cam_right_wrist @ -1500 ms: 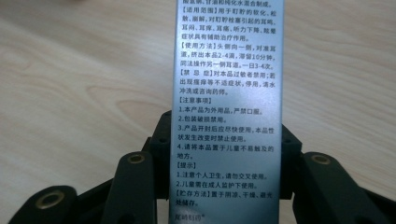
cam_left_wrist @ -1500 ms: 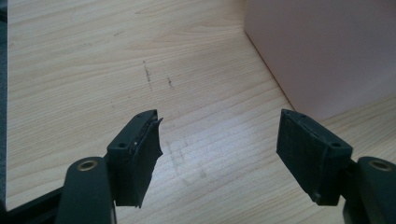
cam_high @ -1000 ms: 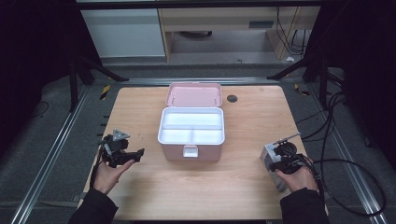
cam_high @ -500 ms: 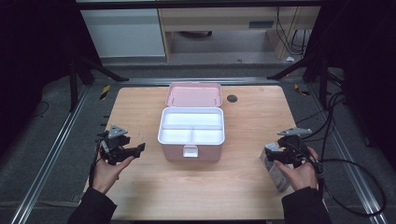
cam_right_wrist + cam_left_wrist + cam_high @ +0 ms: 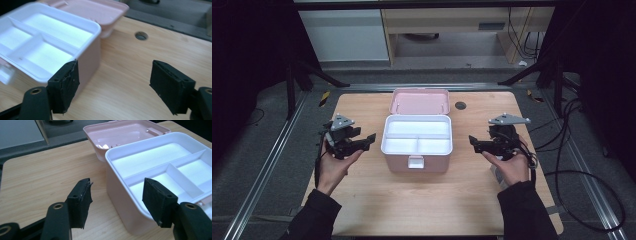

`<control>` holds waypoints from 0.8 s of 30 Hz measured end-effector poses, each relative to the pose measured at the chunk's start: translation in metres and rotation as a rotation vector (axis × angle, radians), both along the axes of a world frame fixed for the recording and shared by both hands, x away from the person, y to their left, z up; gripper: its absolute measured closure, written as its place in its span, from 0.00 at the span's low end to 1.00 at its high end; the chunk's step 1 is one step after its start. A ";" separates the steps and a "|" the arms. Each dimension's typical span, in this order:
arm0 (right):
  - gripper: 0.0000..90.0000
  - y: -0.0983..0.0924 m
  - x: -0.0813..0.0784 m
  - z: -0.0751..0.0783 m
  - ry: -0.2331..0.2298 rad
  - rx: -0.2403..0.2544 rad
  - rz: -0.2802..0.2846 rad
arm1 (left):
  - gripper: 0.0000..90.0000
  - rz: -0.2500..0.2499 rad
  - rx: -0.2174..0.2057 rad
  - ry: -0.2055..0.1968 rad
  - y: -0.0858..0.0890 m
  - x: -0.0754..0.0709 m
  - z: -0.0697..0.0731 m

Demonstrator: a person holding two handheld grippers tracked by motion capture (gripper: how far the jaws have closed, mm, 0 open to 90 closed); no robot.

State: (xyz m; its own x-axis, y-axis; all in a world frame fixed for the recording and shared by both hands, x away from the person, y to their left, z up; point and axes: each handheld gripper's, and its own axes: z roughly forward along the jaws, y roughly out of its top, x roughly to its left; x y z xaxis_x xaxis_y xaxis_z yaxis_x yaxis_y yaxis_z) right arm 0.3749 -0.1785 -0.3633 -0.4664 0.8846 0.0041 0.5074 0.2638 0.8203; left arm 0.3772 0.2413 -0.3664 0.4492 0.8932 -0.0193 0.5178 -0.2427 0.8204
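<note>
A pink box stands open in the middle of the wooden table, its lid lying back behind it. A white divided tray sits in its top, with nothing in its compartments. My left gripper hovers just left of the box, open and pointing at its side. In the left gripper view the left gripper frames the box's near corner and the tray. My right gripper is open to the right of the box. The right gripper holds nothing, with the pink wall beside its left jaw.
A round cable hole is set in the table behind the box at the right. Metal rails run along both sides of the table. Black cables trail off to the right. Bare wood lies in front of the box.
My right gripper has risen from the table's right front and swung in toward the box. My left gripper has shifted slightly forward and toward the box. Both stayed open.
</note>
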 end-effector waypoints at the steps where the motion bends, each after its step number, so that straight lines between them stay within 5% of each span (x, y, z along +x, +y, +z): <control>1: 0.30 0.005 0.002 0.001 -0.011 0.013 0.012 | 0.45 0.001 0.002 0.005 -0.004 0.004 -0.002; 4: 0.37 0.018 0.009 -0.001 -0.034 0.057 0.045 | 0.45 -0.006 0.016 0.015 -0.013 0.011 -0.010; 11: 0.43 0.043 0.026 -0.024 0.008 0.098 0.093 | 0.50 -0.036 0.028 0.048 -0.025 0.023 -0.027; 24: 0.58 0.066 0.037 -0.058 0.096 0.022 0.140 | 0.72 -0.062 0.043 0.084 -0.032 0.029 -0.046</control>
State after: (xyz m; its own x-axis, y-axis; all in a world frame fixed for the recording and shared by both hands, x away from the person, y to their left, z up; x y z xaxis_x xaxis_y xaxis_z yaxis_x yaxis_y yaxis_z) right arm 0.4115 -0.1122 -0.4212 -0.5814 0.8103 0.0736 0.5436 0.3195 0.7762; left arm 0.4066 0.2092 -0.4127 0.5018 0.8647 -0.0215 0.5676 -0.3105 0.7625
